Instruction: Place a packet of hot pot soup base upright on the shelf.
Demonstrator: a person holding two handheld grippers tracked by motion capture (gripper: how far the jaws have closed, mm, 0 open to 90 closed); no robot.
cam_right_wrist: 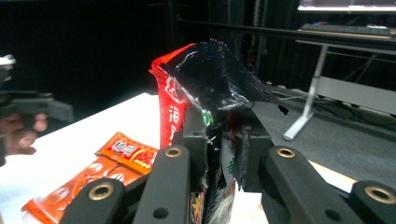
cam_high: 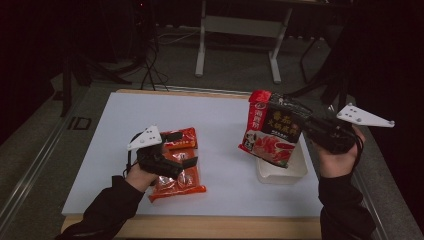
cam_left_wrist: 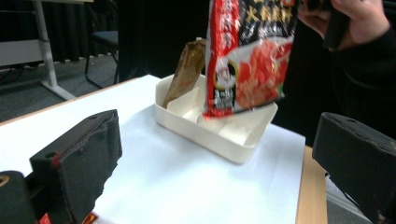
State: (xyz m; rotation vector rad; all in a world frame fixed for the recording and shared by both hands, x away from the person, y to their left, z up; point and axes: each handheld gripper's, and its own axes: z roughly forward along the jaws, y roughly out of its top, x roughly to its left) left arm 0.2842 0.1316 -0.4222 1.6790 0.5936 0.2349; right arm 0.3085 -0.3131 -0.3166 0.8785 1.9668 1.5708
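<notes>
You're holding the right gripper (cam_high: 306,126) up off the table, pointing left across it, with its jaws pinching the top edge of the red-and-black pouch (cam_high: 271,131), which is hanging tilted right over the white divided tray (cam_high: 299,170) near the table's right edge. Your left gripper (cam_high: 172,159) is sitting low over the orange snack packets (cam_high: 181,181) lying flat on the white table top (cam_high: 220,120), its jaws spread wide with nothing between them. A brown packet (cam_left_wrist: 186,73) is leaning in the tray's far compartment just beside where the pouch is dangling.
</notes>
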